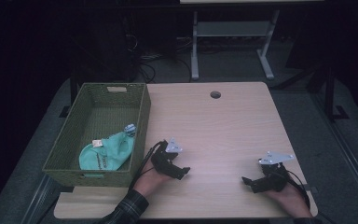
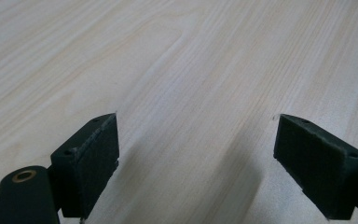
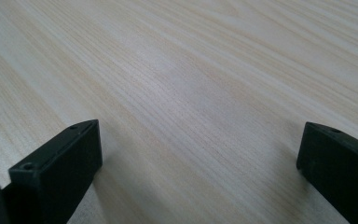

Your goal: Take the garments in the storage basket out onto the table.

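High view: print on the teal plastic bag [image 1: 106, 154] is unreadable; my left gripper [image 1: 185, 172] and right gripper [image 1: 246, 181] rest low on the pale wooden table [image 1: 214, 126], jaws spread, empty.

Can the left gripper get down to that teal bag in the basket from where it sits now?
Probably yes. The left gripper rests open and empty on the table just right of the green basket. The teal bag lies uncovered in the basket's near right corner; only the basket wall between them needs clearing.
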Demonstrator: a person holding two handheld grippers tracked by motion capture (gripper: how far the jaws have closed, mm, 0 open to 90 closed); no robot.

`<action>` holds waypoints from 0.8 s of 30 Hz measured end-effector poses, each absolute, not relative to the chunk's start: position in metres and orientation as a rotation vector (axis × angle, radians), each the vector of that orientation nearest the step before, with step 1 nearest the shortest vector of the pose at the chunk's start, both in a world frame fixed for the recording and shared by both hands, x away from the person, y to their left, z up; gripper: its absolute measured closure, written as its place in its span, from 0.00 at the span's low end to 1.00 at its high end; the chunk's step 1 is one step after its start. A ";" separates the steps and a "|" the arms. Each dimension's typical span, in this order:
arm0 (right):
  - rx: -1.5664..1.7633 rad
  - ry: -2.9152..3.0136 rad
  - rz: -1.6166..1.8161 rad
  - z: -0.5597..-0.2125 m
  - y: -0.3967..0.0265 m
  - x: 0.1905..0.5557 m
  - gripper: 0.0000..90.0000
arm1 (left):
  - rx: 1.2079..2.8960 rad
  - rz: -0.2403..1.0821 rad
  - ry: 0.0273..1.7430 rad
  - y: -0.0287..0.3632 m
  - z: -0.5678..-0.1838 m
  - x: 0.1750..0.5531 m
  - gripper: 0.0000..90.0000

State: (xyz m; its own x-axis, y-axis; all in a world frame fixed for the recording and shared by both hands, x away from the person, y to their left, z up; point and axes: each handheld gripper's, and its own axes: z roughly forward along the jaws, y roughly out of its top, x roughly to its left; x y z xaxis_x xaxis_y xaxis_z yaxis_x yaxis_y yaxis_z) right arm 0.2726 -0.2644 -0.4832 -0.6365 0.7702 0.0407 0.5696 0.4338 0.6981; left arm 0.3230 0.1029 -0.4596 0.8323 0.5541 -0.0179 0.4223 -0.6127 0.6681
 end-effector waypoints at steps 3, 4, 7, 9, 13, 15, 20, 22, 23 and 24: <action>1.158 2.406 1.008 -0.483 -0.264 0.273 0.00 | 2.318 0.232 0.718 0.103 -0.459 0.323 0.15; 1.157 2.407 1.007 -0.483 -0.264 0.273 0.00 | 2.324 0.224 0.722 0.103 -0.458 0.324 0.15; 1.157 2.406 1.007 -0.483 -0.264 0.273 0.00 | 2.328 0.229 0.723 0.103 -0.456 0.324 0.15; 1.157 2.406 1.007 -0.483 -0.264 0.273 0.00 | 2.328 0.226 0.730 0.104 -0.454 0.324 0.15; 1.157 2.407 1.007 -0.483 -0.264 0.273 0.00 | 2.312 0.202 0.757 0.105 -0.451 0.325 0.15; 1.156 2.408 1.005 -0.483 -0.265 0.273 0.00 | 2.323 0.198 0.752 0.105 -0.450 0.326 0.15; 1.157 2.407 1.006 -0.483 -0.264 0.273 0.00 | 2.319 0.190 0.759 0.105 -0.446 0.326 0.15; 1.157 2.408 1.006 -0.483 -0.264 0.273 0.00 | 2.317 0.186 0.757 0.105 -0.444 0.326 0.15; 1.157 2.408 1.005 -0.483 -0.264 0.273 0.00 | 2.315 0.186 0.758 0.105 -0.443 0.326 0.15; 1.156 2.408 1.006 -0.483 -0.264 0.273 0.00 | 2.319 0.189 0.754 0.105 -0.442 0.327 0.15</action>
